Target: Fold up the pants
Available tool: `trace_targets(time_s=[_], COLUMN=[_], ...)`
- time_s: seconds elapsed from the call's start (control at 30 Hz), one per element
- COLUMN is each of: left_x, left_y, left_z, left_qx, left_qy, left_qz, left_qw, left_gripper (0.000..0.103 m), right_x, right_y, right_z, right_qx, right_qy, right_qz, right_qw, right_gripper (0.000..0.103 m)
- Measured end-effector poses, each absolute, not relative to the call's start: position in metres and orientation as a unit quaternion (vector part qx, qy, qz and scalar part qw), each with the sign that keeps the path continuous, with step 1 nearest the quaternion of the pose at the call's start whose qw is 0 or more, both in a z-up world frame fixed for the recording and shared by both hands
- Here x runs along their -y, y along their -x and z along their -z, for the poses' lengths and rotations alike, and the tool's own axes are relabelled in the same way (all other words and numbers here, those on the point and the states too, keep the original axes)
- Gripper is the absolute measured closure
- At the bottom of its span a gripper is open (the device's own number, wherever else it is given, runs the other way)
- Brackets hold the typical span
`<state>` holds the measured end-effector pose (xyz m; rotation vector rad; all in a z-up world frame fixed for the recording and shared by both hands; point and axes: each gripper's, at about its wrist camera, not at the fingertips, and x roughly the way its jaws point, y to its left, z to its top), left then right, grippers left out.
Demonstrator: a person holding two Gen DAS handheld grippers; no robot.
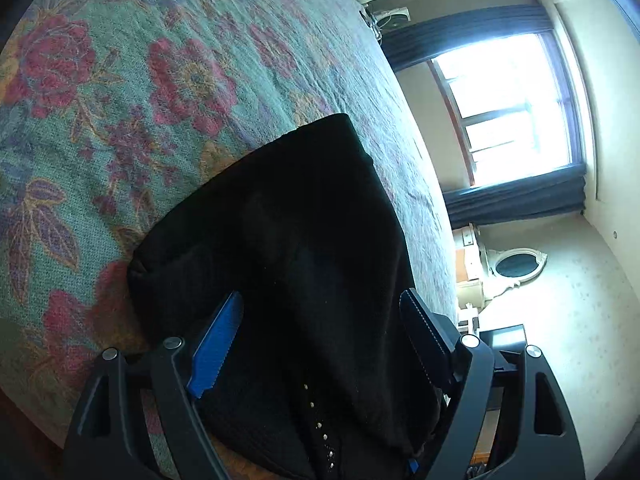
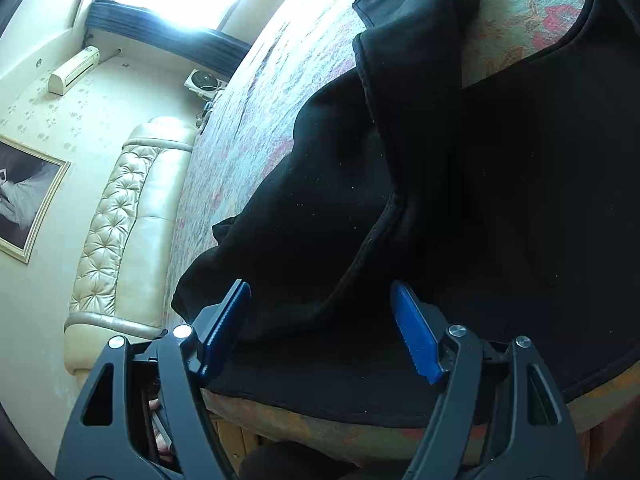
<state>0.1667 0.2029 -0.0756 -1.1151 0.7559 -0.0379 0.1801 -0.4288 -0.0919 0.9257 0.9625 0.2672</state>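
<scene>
Looking along both tools, we saw the black pants [image 1: 280, 248] lying on the flowered bedspread [image 1: 120, 92], one part flat near the bed's edge and another bunched in loose folds over it toward the padded headboard [image 2: 120, 216]. We held the left gripper [image 1: 324, 320] with its jaws spread wide over the dark cloth, the blue pads [image 1: 216, 344] pressing on nothing. We held the right gripper [image 2: 320, 320] released as well, its pads apart above a rumpled fold, with cloth below the gap but none pinched.
</scene>
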Motion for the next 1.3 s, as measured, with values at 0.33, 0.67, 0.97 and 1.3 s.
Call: trace_targets(time_s=[0.33, 0.67, 0.97, 1.3], left_x=[-0.214, -0.220, -0.232, -0.239], left_y=[-0.175, -0.153, -0.126, -0.088], left_z=[0.086, 0.091, 0.071, 0.074], left_qx=[-0.350, -0.335, -0.315, -0.336], left_qy=[0.518, 0.530, 0.516, 0.510], left_qz=[-0.006, -0.001, 0.007, -0.005], left_qw=[0.780, 0.779, 0.796, 0.792], left_gripper=[0.092, 0.092, 0.092, 0.092], right_x=[0.433, 0.443, 0.446, 0.446], right_y=[-0.176, -0.168, -0.142, -0.103], right_z=[0.095, 0.112, 0.082, 0.088], right_qx=[-0.439, -0.441, -0.396, -0.412], right_qy=[-0.443, -0.468, -0.486, -0.491], right_qz=[-0.089, -0.057, -0.090, -0.102], right_qw=[0.777, 0.764, 0.774, 0.761], right_gripper=[0.030, 0.089, 0.090, 0.091])
